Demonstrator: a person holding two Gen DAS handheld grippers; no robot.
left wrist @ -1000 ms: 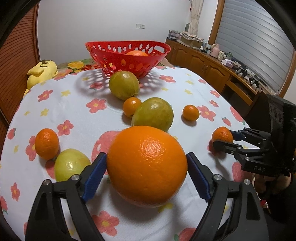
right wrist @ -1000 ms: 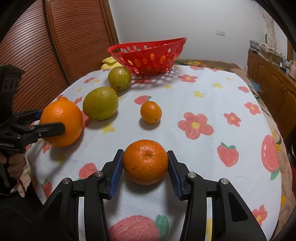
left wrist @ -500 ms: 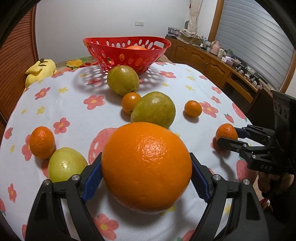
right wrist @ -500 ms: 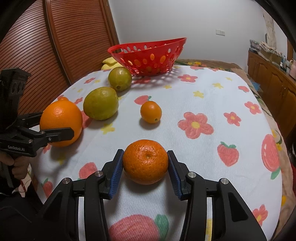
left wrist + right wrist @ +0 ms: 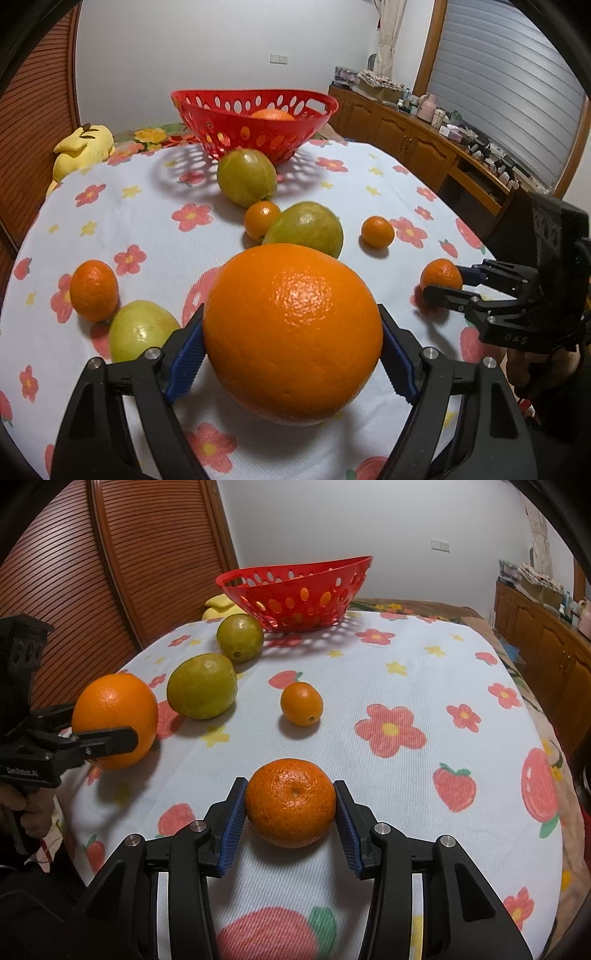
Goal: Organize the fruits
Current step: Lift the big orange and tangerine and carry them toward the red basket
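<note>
Left wrist: jaws clamp orange [image 5: 291,332].

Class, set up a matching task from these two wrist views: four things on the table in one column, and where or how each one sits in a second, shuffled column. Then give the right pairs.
Things
1. big orange
2. tangerine
3. basket
4. plush toy

Places
A. at the far end of the table, one orange fruit inside
B. between the fingers of the right gripper
C. yellow, at the table's far left edge
D. between the fingers of the left gripper

Pairs: 1-D, 2-B, 3-A, 4-C
</note>
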